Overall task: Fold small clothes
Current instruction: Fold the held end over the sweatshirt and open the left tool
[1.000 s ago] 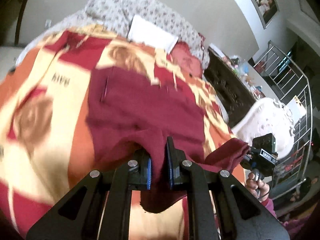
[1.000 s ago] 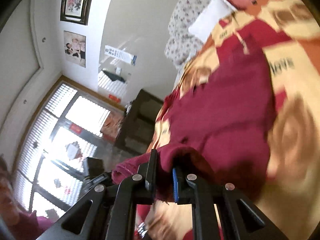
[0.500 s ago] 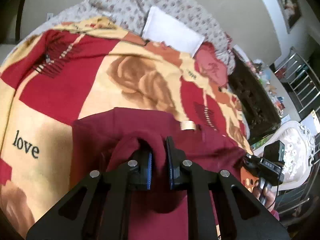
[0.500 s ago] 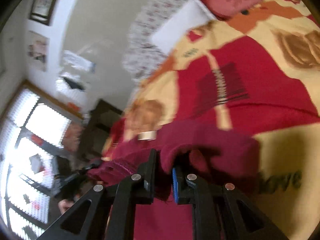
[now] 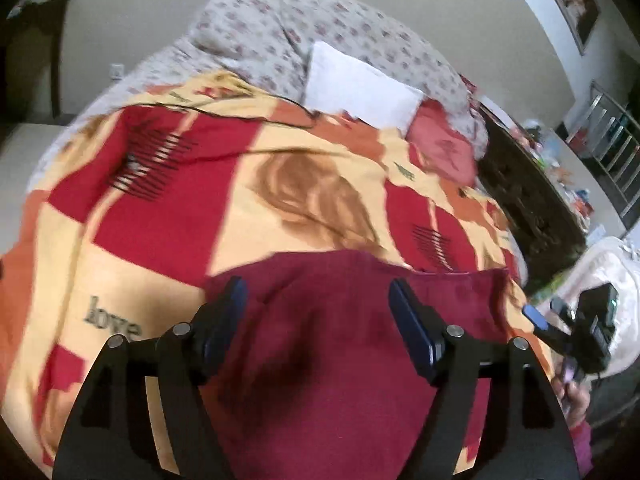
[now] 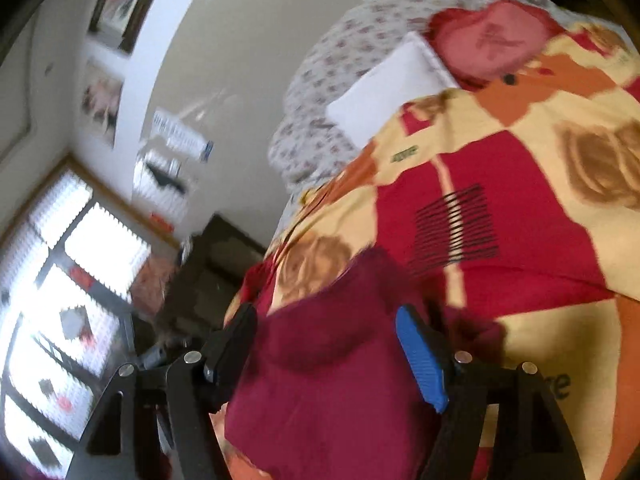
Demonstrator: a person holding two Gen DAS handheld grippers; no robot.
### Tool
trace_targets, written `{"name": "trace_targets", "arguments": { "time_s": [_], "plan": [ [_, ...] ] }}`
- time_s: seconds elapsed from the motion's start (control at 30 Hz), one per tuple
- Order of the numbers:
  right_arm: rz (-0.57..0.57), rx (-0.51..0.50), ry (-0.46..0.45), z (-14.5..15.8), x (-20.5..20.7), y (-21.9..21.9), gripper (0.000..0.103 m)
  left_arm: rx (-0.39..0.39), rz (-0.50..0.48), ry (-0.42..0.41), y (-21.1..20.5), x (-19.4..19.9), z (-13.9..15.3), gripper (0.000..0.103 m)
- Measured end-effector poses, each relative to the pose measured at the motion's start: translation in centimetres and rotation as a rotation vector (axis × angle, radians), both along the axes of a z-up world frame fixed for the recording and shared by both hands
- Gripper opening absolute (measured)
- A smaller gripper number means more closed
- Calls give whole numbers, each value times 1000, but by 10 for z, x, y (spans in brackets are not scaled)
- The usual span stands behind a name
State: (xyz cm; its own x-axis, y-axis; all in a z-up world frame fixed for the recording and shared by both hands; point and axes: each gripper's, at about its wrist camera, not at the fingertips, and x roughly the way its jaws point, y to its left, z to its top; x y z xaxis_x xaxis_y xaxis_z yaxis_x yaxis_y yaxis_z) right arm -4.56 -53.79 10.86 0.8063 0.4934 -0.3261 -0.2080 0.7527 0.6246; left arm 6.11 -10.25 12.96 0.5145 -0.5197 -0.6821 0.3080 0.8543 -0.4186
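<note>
Lying spread on the bed, the dark maroon fleece garment [image 5: 332,344] fills the lower middle of the left wrist view, its far folded edge running across from about 9 to 3 o'clock. Beneath it is the red, cream and orange patterned blanket [image 5: 168,216] printed with brown roses and the word "love" at 8 o'clock.

The left tongs [image 5: 318,320] are released and opening; the blue-padded fingers [image 5: 412,336] stand wide apart over the cloth, which shows between them but is not pinched. At 3 o'clock in this view the right tongs [image 5: 538,320] appear small, off the garment's right corner, with a person's hand [image 5: 576,396] below them.

In the right wrist view the right tongs [image 6: 324,344] are likewise released and opening, with the maroon cloth [image 6: 328,392] lying between and below the spread fingers, untouched by the pads as far as the blur allows.

At the head of the bed, toward 12 o'clock, a white rectangular pillow [image 5: 360,88] leans on the floral-print bedding [image 5: 280,36], with a pinkish-red cushion [image 5: 444,148] just beside it at 1 o'clock. A dark wooden cabinet [image 5: 528,208] stands at 3 o'clock beside the bed. No containers are visible.
</note>
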Motion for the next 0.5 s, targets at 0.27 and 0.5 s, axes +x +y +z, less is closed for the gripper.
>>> {"name": "trace_targets", "arguments": {
  "time_s": [0.27,0.5],
  "plan": [
    [-50,-181,105,-25,57,30,62,30,-51,37,-34,12,-22,74],
    [-132,-228,134,-36,93,15,54,152,23,41,-52,45,-63,74]
  ]
}}
